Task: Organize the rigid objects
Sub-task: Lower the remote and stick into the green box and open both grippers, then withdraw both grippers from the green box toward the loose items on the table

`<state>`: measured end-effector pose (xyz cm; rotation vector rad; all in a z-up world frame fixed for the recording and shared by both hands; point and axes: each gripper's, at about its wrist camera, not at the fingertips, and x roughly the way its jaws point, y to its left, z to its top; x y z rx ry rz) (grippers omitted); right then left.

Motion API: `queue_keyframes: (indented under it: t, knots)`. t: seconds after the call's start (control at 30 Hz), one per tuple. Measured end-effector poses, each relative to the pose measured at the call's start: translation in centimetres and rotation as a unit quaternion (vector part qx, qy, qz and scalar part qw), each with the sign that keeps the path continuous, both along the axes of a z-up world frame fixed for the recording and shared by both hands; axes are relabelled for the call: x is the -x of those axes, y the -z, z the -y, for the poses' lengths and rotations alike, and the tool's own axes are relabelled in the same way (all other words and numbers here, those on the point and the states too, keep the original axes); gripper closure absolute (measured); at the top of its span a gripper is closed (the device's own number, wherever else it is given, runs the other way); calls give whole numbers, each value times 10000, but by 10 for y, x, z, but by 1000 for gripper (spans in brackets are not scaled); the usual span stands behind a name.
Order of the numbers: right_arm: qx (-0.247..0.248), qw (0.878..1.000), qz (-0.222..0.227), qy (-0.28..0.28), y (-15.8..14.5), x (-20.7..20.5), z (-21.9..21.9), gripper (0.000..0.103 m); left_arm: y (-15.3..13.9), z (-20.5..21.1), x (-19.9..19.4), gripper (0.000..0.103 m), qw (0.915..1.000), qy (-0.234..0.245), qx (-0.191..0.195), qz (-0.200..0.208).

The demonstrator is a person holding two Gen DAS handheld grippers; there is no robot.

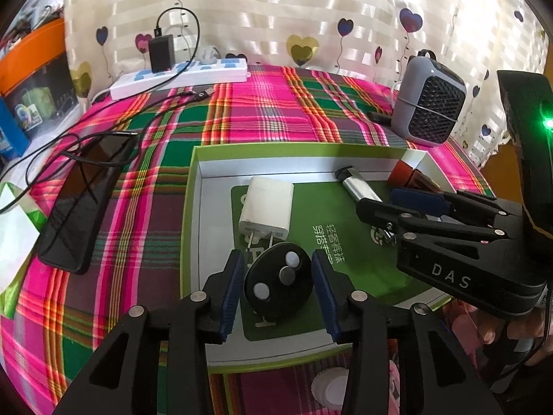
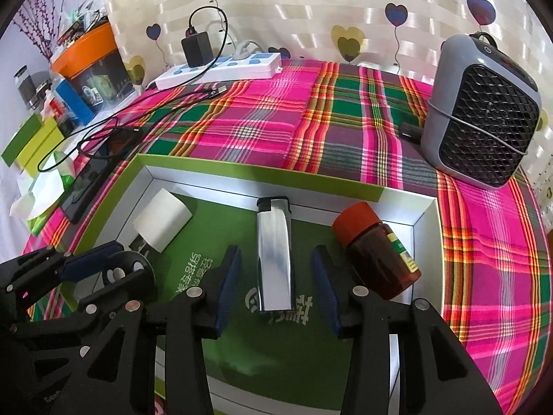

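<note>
The silver lighter (image 2: 274, 252) lies flat on the green floor of the box lid tray (image 2: 242, 167), and its long axis runs from 12 o'clock, where the black cap is, down to 6 o'clock in the right wrist view. It rests between the two blue pads of the right claw (image 2: 276, 285), with a gap on each side, so the jaws stand apart and press on nothing. This claw points along the same line as the lighter, so I judge that a straight pull back toward 6 o'clock would clear it without touching. At about 3 o'clock from the lighter the brown bottle with the red cap (image 2: 376, 247) lies on its side, just beside the right pad. At about 10 o'clock sits the white charger plug (image 2: 162, 219). In the left wrist view the black oval remote with three buttons (image 1: 279, 278) lies in the same tray, between the pads of the left claw (image 1: 279, 292). These jaws are also apart, with narrow gaps on both sides. The left claw is nearer to the remote, the right one to the lighter. The tray rests on a table with a pink and green plaid cloth (image 2: 311, 117). Both things look already placed, in my judgement.
</note>
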<state>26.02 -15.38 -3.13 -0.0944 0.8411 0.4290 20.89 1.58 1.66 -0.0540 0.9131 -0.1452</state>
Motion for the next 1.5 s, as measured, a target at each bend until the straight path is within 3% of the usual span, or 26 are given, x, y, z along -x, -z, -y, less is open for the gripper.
queue_keyframes:
  t: [0.5,0.77,1.5]
  knots:
    - [-303,9989,330,144,-22,40,21,55,-18,-2,37,60,9992,-113,-170,341]
    - [-381,9978,473,249,-26,71,34,55,-30,1,65,60,9988,-46,-46,480]
    - [-500,9949,581,661,-14,133,69,55,-27,3,121,60,9984,166,197,513]
